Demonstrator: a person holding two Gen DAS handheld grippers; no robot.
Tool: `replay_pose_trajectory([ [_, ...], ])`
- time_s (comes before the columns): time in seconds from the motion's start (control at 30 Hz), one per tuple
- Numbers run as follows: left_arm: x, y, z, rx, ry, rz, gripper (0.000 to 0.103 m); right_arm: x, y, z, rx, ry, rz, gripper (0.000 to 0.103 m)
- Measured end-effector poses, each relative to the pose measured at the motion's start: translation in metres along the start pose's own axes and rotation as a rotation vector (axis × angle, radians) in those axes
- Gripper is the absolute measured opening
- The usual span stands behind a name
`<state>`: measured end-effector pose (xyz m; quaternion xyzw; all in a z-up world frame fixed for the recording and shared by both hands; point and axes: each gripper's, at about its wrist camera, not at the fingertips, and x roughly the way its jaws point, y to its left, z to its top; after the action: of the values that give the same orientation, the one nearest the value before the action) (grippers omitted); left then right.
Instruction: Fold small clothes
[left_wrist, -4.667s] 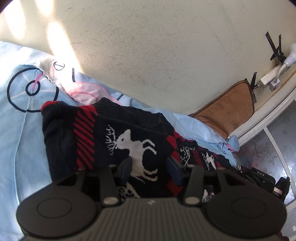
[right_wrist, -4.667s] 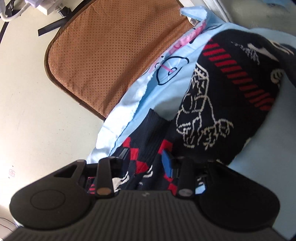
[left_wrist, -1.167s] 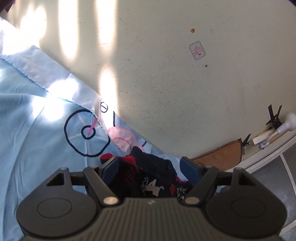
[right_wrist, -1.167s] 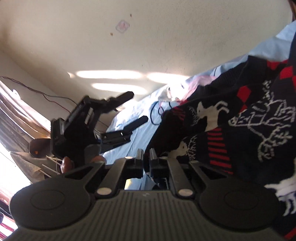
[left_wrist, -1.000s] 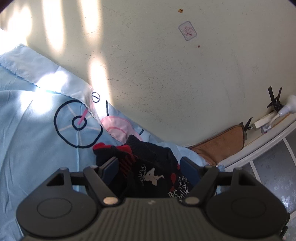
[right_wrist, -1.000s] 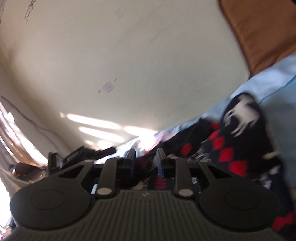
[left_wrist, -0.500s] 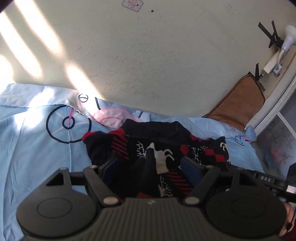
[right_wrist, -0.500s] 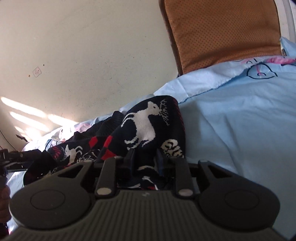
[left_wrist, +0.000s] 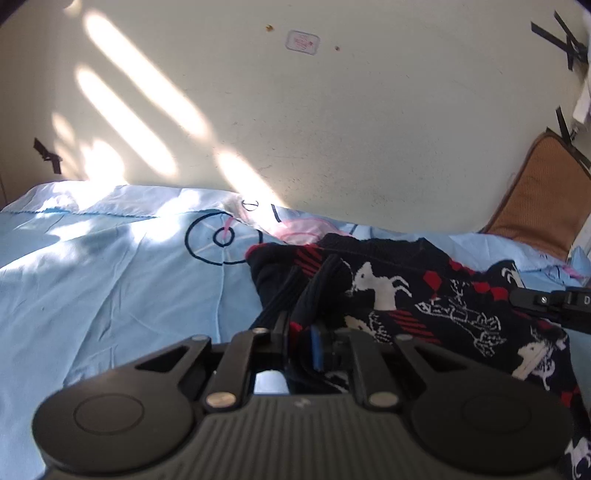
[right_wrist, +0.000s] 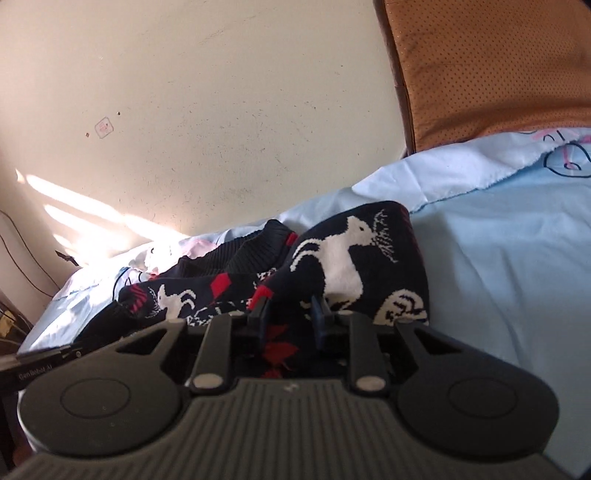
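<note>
A small dark navy knitted sweater (left_wrist: 406, 291) with white reindeer and red diamonds lies bunched on a light blue bedsheet (left_wrist: 110, 280). My left gripper (left_wrist: 301, 343) is shut on a ribbed fold at the sweater's left edge. In the right wrist view the sweater (right_wrist: 343, 254) is humped up, and my right gripper (right_wrist: 290, 317) is shut on its near fold. The right gripper's body also shows at the right edge of the left wrist view (left_wrist: 554, 302).
A cream wall (left_wrist: 295, 129) rises just behind the bed. A brown perforated cushion (right_wrist: 487, 66) leans on it at the right. The sheet (right_wrist: 517, 277) lies bare to the right of the sweater and to its left.
My left gripper has dropped onto the sweater's left edge and closed on it. My right gripper keeps its hold and has lowered the right side toward the sheet.
</note>
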<state>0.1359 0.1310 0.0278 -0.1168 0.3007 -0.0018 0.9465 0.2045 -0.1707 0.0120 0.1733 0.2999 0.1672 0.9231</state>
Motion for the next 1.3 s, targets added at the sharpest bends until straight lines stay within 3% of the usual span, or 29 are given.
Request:
replay_pose_trajectory([
  [0.1, -0.025, 0.019, 0.0, -0.111, -0.112, 0.015, 0.01, -0.02, 0.019, -0.001, -0.079, -0.076, 0.068, 0.026],
  [0.17, -0.03, 0.022, 0.002, -0.141, -0.146, 0.004, 0.01, -0.006, 0.026, -0.009, -0.105, 0.0, 0.092, 0.027],
  [0.23, -0.031, 0.016, 0.004, -0.135, -0.153, -0.015, 0.01, 0.03, 0.021, -0.025, -0.078, 0.167, 0.091, 0.022],
  [0.27, -0.033, 0.011, 0.005, -0.125, -0.163, -0.03, 0.01, 0.031, 0.02, -0.032, -0.101, 0.118, 0.108, 0.019],
  [0.4, -0.041, -0.029, 0.012, -0.019, -0.236, -0.126, 0.011, 0.022, 0.018, -0.024, -0.043, 0.153, 0.129, 0.021],
  [0.47, -0.039, -0.058, 0.01, 0.097, -0.209, -0.212, 0.019, 0.01, 0.007, -0.022, 0.027, 0.125, 0.149, 0.021],
  [0.5, -0.035, -0.072, 0.007, 0.166, -0.177, -0.243, 0.033, 0.004, -0.002, -0.021, 0.074, 0.104, 0.164, 0.021],
  [0.53, -0.029, -0.088, 0.0, 0.252, -0.132, -0.252, 0.05, -0.002, -0.012, -0.02, 0.125, 0.082, 0.179, 0.021],
  [0.6, -0.019, -0.105, -0.013, 0.334, -0.078, -0.208, 0.058, -0.017, -0.03, -0.021, 0.205, 0.043, 0.179, 0.021],
  [0.7, -0.021, -0.096, -0.016, 0.281, -0.046, -0.245, 0.062, -0.037, -0.042, -0.02, 0.211, -0.016, 0.161, 0.022],
  [0.8, -0.034, -0.057, -0.003, 0.096, -0.082, -0.288, 0.091, -0.053, -0.048, -0.019, 0.182, -0.075, 0.13, 0.025],
  [0.9, -0.023, -0.009, 0.012, -0.149, -0.025, -0.308, 0.087, -0.059, -0.054, -0.018, 0.184, -0.124, 0.13, 0.025],
  [1.0, 0.004, 0.018, 0.012, -0.3, 0.095, -0.312, 0.06, -0.052, -0.062, -0.018, 0.206, -0.148, 0.127, 0.026],
  [1.03, 0.01, 0.02, 0.009, -0.308, 0.118, -0.316, 0.056, -0.05, -0.065, -0.019, 0.219, -0.145, 0.128, 0.026],
  [1.2, 0.02, 0.004, -0.008, -0.236, 0.15, -0.315, 0.054, -0.029, -0.079, -0.027, 0.286, -0.067, 0.115, 0.026],
  [1.27, 0.02, -0.002, -0.009, -0.204, 0.14, -0.293, 0.042, -0.028, -0.085, -0.027, 0.326, -0.063, 0.141, 0.026],
  [1.3, 0.02, -0.004, -0.008, -0.185, 0.132, -0.275, 0.021, -0.028, -0.086, -0.027, 0.332, -0.063, 0.143, 0.026],
])
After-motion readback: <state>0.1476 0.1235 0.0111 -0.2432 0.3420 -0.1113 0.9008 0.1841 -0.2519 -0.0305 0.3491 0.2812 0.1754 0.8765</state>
